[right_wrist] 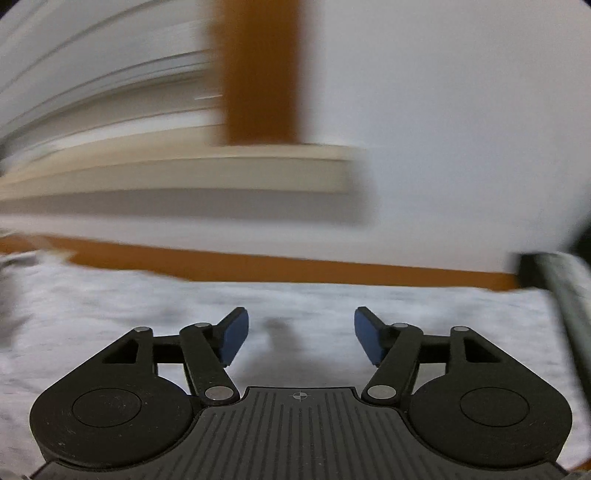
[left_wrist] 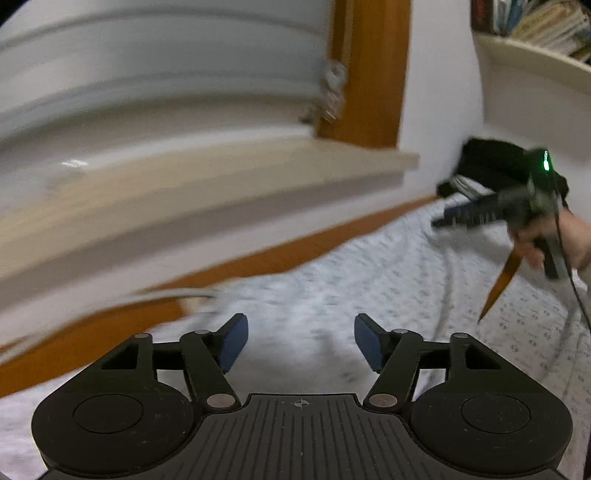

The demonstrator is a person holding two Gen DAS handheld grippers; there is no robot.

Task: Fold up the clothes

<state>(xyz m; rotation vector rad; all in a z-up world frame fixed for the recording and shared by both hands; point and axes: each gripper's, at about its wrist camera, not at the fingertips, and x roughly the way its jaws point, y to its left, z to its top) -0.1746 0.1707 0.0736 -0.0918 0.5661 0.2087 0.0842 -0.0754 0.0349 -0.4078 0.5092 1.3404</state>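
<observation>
My left gripper (left_wrist: 301, 343) stands open over a bed sheet (left_wrist: 369, 266) with a pale, small print, and nothing is between its blue pads (left_wrist: 232, 343). A black garment (left_wrist: 491, 162) lies heaped at the far right of the bed, against the wall. In front of it a hand (left_wrist: 561, 240) holds my right gripper (left_wrist: 441, 221), which points left. In the right wrist view the right gripper (right_wrist: 301, 339) is open and empty above the sheet (right_wrist: 147, 317). A dark blurred shape (right_wrist: 546, 266) sits at the right edge. Both views are motion-blurred.
A cream window ledge (left_wrist: 221, 184) juts out over the bed's far side, with an orange-brown wooden frame (left_wrist: 369, 74) above it. A wooden rail (left_wrist: 258, 266) runs along the wall. Books fill a shelf (left_wrist: 535, 22) at the top right. A cable (left_wrist: 572, 288) hangs from the right gripper.
</observation>
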